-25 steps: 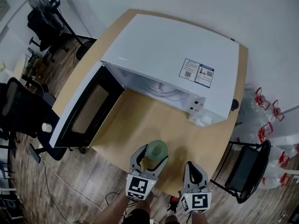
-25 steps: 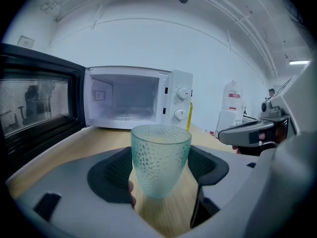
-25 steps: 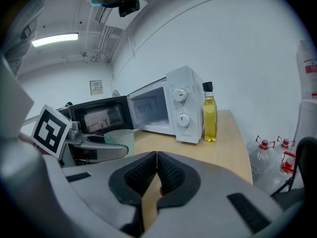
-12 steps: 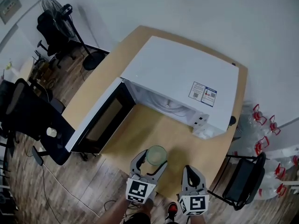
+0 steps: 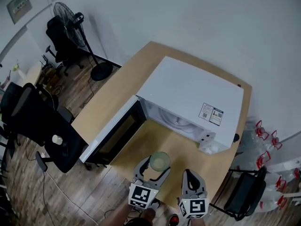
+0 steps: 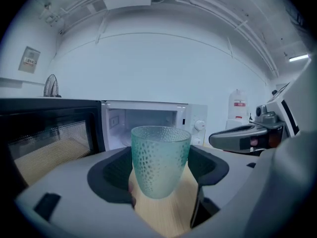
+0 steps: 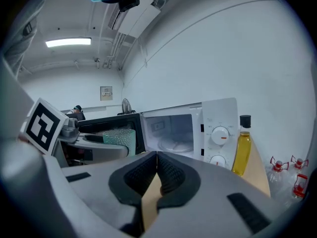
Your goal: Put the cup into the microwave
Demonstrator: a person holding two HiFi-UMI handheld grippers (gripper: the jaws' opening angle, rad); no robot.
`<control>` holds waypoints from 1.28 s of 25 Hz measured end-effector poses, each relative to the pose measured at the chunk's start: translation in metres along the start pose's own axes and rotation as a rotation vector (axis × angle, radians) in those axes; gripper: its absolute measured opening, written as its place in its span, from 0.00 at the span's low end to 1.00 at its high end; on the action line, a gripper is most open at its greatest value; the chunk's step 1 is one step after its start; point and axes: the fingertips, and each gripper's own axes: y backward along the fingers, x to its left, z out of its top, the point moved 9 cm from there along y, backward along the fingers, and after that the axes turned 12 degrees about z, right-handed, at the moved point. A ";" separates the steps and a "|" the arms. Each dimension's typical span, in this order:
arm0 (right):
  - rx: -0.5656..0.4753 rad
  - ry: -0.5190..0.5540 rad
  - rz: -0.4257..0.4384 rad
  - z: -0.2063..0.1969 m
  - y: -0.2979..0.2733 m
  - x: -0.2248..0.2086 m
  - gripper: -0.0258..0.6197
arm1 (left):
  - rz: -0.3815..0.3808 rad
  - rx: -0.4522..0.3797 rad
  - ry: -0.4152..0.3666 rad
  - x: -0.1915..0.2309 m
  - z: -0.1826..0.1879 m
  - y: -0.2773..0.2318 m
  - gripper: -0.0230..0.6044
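Note:
A pale green dimpled glass cup (image 6: 160, 152) stands upright between the jaws of my left gripper (image 6: 160, 175), which is shut on the cup. In the head view the cup (image 5: 160, 161) and left gripper (image 5: 155, 167) are near the table's front edge, in front of the white microwave (image 5: 188, 91). Its door (image 5: 115, 133) swings open to the left. The lit cavity (image 6: 143, 125) shows straight ahead beyond the cup. My right gripper (image 5: 192, 174) hovers just right of the left one. Its jaws (image 7: 156, 170) are shut with nothing between them.
A bottle of yellow oil (image 7: 242, 145) stands at the microwave's right side. The wooden table (image 5: 122, 86) ends close to the grippers. Black office chairs (image 5: 42, 126) and a fan (image 5: 70, 18) are to the left. Another chair (image 5: 244, 192) and water bottles (image 5: 268, 135) are to the right.
The head view has drawn back, so the microwave and table look smaller. Both grippers and the cup keep about the same place in front of the open microwave.

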 end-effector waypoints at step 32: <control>-0.050 -0.011 -0.052 0.014 -0.122 -0.064 0.07 | -0.073 -0.044 -0.024 0.045 0.026 -0.144 0.62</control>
